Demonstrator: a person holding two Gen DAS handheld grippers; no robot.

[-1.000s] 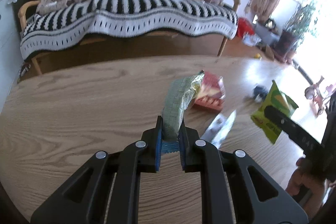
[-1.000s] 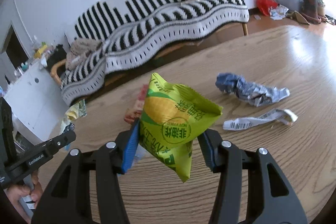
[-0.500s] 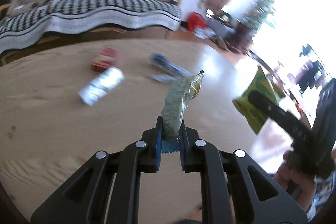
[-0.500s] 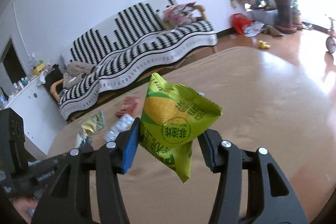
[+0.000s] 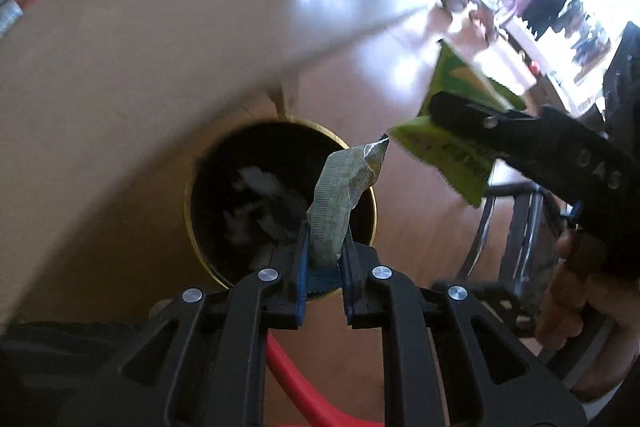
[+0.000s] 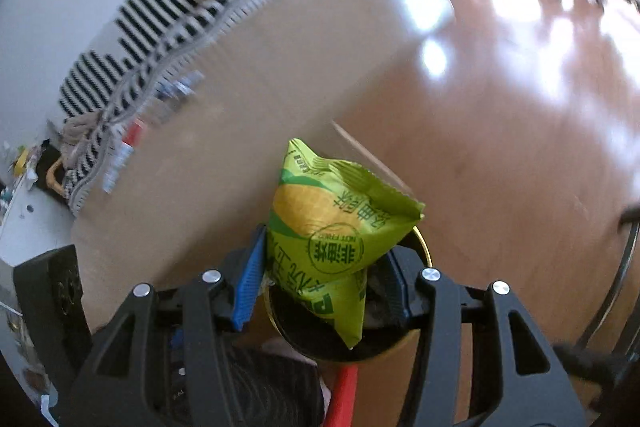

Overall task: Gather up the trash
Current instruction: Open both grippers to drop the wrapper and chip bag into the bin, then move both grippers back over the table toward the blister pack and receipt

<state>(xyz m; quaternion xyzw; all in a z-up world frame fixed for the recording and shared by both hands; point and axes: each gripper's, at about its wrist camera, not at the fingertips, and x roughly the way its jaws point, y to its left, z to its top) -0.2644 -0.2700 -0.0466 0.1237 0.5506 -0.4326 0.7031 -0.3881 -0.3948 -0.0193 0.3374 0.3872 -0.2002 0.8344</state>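
Observation:
My left gripper (image 5: 323,267) is shut on a pale green crumpled wrapper (image 5: 344,195) and holds it over the near rim of a round black bin with a gold rim (image 5: 192,227) on the floor. White scraps lie inside the bin. My right gripper (image 6: 320,283) is shut on a bright green snack bag (image 6: 332,227) above the same bin (image 6: 424,251). The bag (image 5: 452,131) and the right gripper also show at the right of the left wrist view, above and right of the bin.
The wooden table's edge (image 5: 240,67) overhangs the bin on the left. More wrappers (image 6: 124,155) lie at the table's far side, near the striped sofa (image 6: 120,67). A black metal chair frame (image 5: 516,227) stands right of the bin. A red object (image 5: 304,395) lies below my grippers.
Both grippers have swung off the table top and down to the right, and now hang over the floor bin. Each still holds its wrapper.

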